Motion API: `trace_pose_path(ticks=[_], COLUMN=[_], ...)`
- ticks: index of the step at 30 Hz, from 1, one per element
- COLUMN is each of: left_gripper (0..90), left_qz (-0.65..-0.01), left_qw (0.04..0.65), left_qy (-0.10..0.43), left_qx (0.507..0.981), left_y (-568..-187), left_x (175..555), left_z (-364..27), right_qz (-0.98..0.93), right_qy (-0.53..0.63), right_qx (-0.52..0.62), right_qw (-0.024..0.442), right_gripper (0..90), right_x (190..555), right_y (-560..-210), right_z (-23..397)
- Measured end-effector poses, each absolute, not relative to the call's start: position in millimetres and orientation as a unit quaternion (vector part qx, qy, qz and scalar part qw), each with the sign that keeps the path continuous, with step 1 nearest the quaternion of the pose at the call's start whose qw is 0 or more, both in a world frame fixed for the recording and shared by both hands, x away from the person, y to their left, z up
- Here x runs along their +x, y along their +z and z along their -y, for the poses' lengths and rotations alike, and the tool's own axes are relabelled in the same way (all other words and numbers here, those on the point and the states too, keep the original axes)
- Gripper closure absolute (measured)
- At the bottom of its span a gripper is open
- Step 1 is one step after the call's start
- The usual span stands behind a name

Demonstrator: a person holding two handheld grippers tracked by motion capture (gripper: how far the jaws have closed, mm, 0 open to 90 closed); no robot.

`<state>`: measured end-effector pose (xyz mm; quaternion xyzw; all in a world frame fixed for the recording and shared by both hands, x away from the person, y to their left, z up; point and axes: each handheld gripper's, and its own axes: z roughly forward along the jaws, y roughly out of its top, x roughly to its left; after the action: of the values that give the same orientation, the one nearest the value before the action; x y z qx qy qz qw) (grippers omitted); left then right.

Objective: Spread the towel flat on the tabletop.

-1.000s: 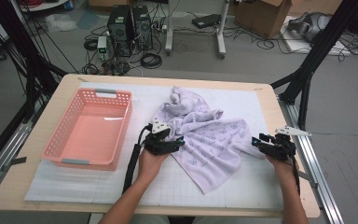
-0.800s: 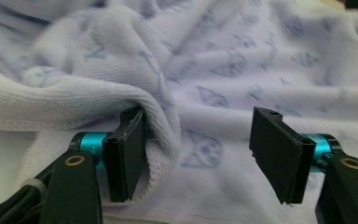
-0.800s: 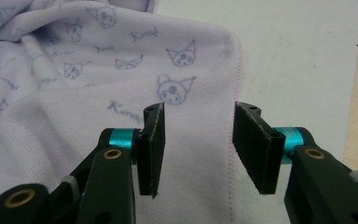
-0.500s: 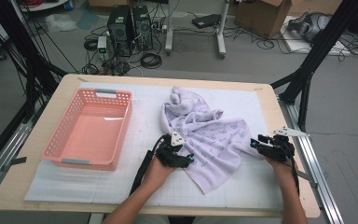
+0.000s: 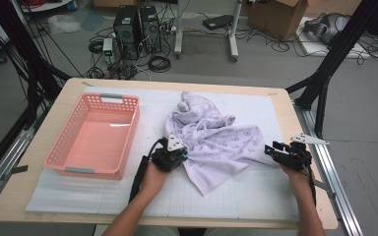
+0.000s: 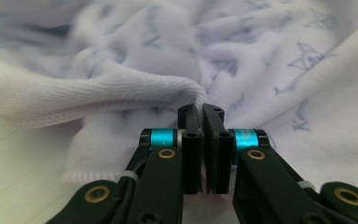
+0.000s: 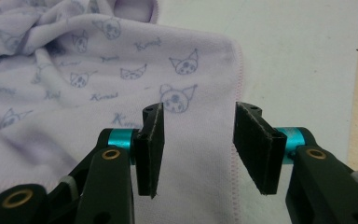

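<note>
High view: one pale lilac printed cotton towel [image 5: 215,142], crumpled, lying at the centre of a white gridded mat [image 5: 256,191] on a light wooden table [image 5: 24,196]; its long axis runs from about 11 o'clock down to 5 o'clock, with a loose corner pointing at 6 o'clock. One salmon-pink perforated plastic basket [image 5: 92,137], at 9 o'clock of the towel, just beside it but apart. Left gripper [image 5: 173,153] sits on the towel's near left edge; right gripper [image 5: 281,153] stands at the towel's 3 o'clock corner. Left gripper view: jaws have just been closing and now pinch a rolled hem of the towel [image 6: 121,93] between the pads (a fold of cloth rises at 12 o'clock from the tips), the rest of the fabric spreading beyond. Right gripper view: right gripper [image 7: 198,140] jaws stand half apart and hold nothing; the towel [image 7: 98,93] lies beneath and ahead, its stitched side edge running from 12 to 6 o'clock through the gap, nearer the right-hand pad, with bare mat [image 7: 298,56] at 3 o'clock. Judgement: the coming move likely turns on that edge, since the right hand is nearer this corner and its open pads already straddle the hem.
</note>
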<state>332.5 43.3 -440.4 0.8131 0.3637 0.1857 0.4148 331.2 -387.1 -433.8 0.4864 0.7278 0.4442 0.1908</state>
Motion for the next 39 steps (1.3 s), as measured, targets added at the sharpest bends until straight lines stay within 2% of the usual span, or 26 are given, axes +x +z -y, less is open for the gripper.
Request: trace_pose_path(ticks=[4, 11, 13, 15, 18, 22, 28, 29, 30, 32, 35, 39], left_gripper=[85.9, 85.8, 85.9, 85.9, 85.9, 86.0, 84.8, 81.5, 72.6, 55.4, 46.4, 43.7], left_qz=[-0.403, -0.418, -0.415, -0.426, -0.435, -0.446, -0.478, -0.485, -0.486, -0.474, -0.446, -0.437], left_qw=[0.413, 0.412, 0.404, 0.409, 0.408, 0.415, 0.436, 0.434, 0.438, 0.445, 0.429, 0.436], left_qy=[0.201, 0.222, 0.234, 0.238, 0.233, 0.227, 0.223, 0.215, 0.203, 0.191, 0.205, 0.199], left_qx=[0.791, 0.779, 0.781, 0.771, 0.768, 0.76, 0.729, 0.728, 0.728, 0.735, 0.759, 0.761], left_y=[-440, -443, -444, -444, -441, -438, -446, -447, -447, -446, -442, -438], left_x=[340, 345, 347, 349, 358, 371, 388, 388, 387, 382, 371, 358], left_z=[-66, -71, -72, -73, -72, -71, -68, -68, -69, -69, -67, -69], right_qz=[-0.731, -0.76, -0.765, -0.768, -0.764, -0.728, -0.727, -0.73, -0.731, -0.723, -0.715, -0.725], right_qy=[0.444, 0.399, 0.375, 0.376, 0.387, 0.412, 0.369, 0.364, 0.361, 0.371, 0.386, 0.388], right_qx=[0.485, 0.48, 0.487, 0.482, 0.481, 0.506, 0.494, 0.496, 0.501, 0.512, 0.515, 0.505], right_qw=[0.184, 0.182, 0.191, 0.19, 0.188, 0.21, 0.302, 0.297, 0.29, 0.279, 0.274, 0.262], right_gripper=[52.3, 53.0, 63.5, 85.5, 87.2, 87.5, 87.1, 86.1, 84.1, 73.2, 65.2, 62.0], right_x=[334, 346, 351, 354, 362, 379, 401, 404, 404, 401, 388, 369], right_y=[-436, -445, -450, -449, -449, -444, -435, -436, -437, -436, -431, -427], right_z=[382, 355, 350, 351, 352, 360, 347, 345, 344, 346, 354, 366])
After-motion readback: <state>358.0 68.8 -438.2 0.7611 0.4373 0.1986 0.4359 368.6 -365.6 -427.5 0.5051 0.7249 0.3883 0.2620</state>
